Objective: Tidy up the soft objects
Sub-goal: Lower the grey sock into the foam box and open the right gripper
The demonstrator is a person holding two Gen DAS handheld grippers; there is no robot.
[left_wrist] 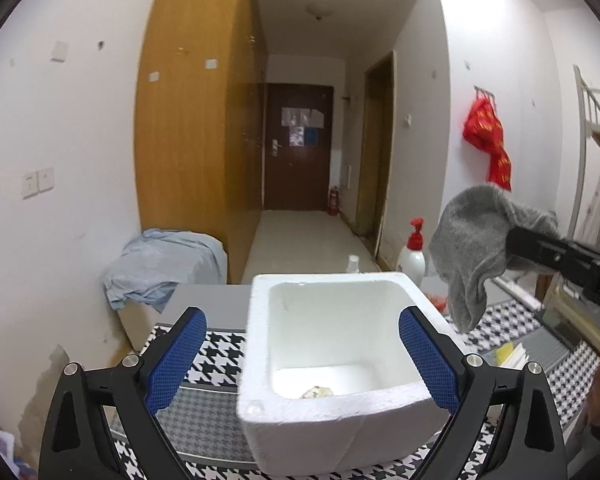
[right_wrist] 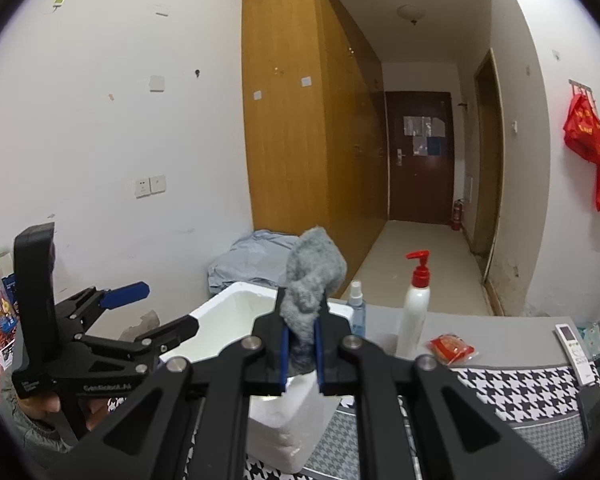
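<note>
We look down a white-walled room toward a dark door, with a houndstooth-covered surface low in the frame. On it sits a foam box, open-topped, a small pale scrap at its bottom. Our left gripper hangs before the box, jaws wide apart with nothing between them. Our right gripper has its jaws clamped on a grey sock, which in the left view droops at the right of the frame, just above and beside the box's right rim. The sock looks light, limp and easily bunched; we judge a pinch on a thick fold holds best, as it will sag wherever unsupported.
</note>
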